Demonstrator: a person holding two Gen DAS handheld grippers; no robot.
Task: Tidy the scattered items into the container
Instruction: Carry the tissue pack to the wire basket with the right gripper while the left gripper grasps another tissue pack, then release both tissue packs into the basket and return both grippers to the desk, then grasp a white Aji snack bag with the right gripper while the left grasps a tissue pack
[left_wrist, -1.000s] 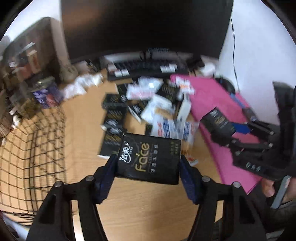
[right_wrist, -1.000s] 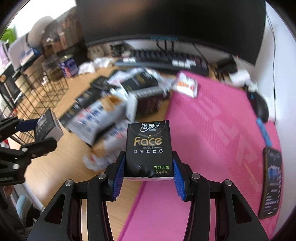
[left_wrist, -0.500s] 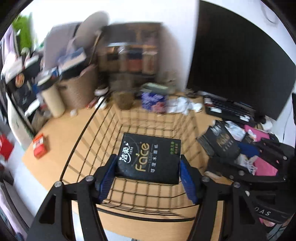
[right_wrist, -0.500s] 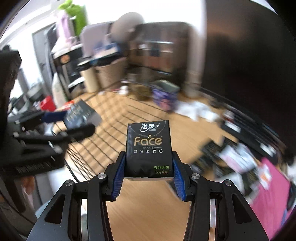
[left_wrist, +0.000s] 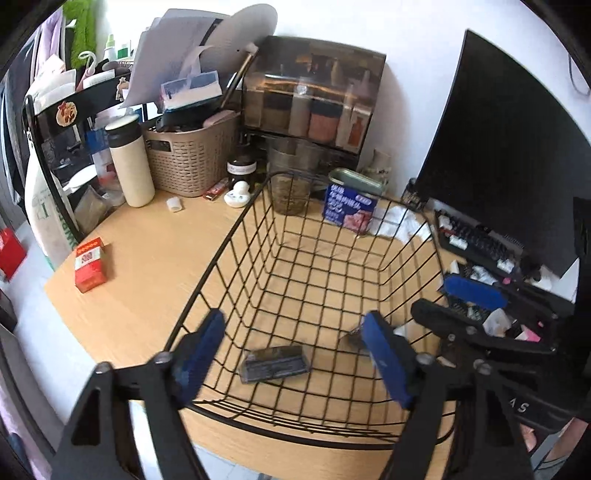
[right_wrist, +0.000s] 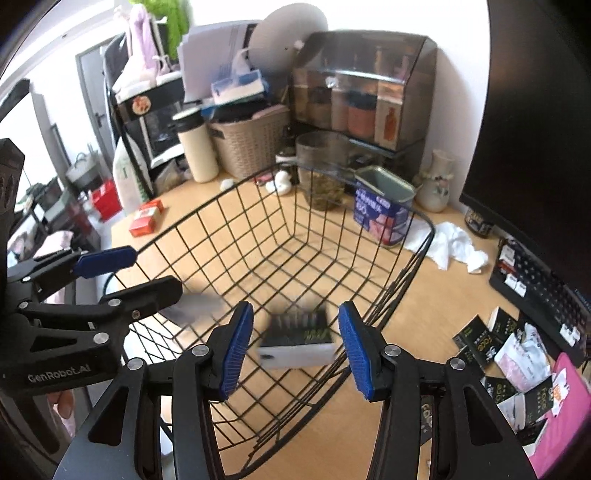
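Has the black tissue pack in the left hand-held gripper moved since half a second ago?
Yes. The tissue pack has dropped from the open left hand-held gripper onto the wire basket floor.

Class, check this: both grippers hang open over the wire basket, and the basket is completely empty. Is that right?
Not quite. Both the left gripper and the right gripper are open over the wire basket, but the left wrist view shows a tissue pack inside it.
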